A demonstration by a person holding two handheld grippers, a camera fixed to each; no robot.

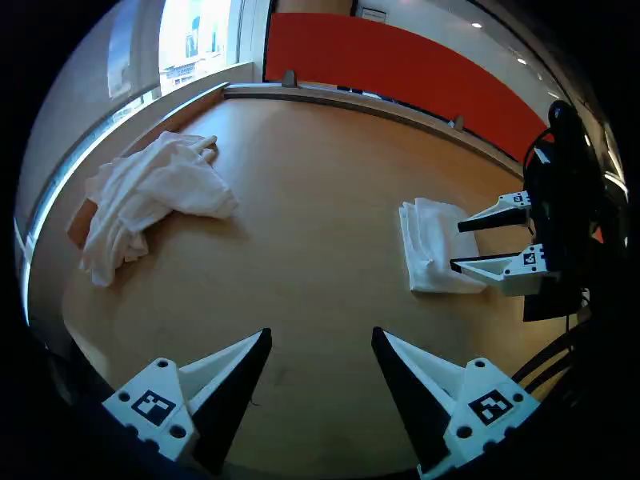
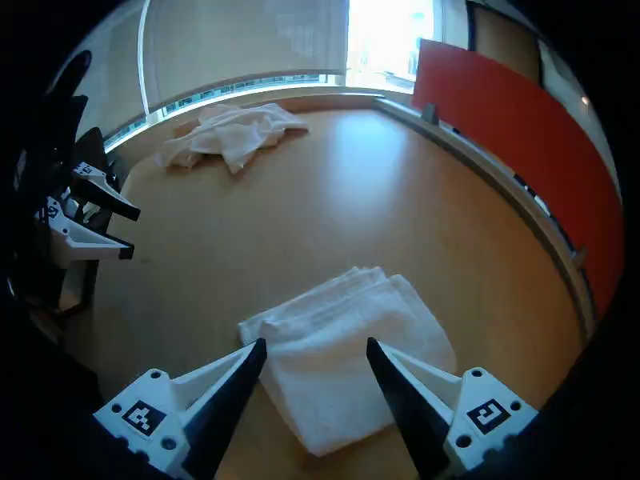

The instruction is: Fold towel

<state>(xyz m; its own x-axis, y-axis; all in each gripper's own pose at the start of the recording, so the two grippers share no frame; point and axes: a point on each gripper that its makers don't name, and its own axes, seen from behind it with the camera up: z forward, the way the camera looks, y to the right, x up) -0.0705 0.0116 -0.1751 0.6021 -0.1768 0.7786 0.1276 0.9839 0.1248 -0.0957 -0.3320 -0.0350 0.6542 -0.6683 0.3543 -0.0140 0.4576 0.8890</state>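
Observation:
A folded white towel lies flat on the wooden table, just under and ahead of my right gripper, which is open with nothing between its fingers. In the left gripper view the same folded towel sits at the right, with the right gripper hovering over its near edge. A heap of crumpled white towels lies at the far left near the window; in the right gripper view that heap is at the back. My left gripper is open over bare table, and it also appears as the left gripper at the left edge.
A red partition with a raised rail runs along the table's far edge. A window sill borders the side by the towel heap. Bare wood stretches between the heap and the folded towel.

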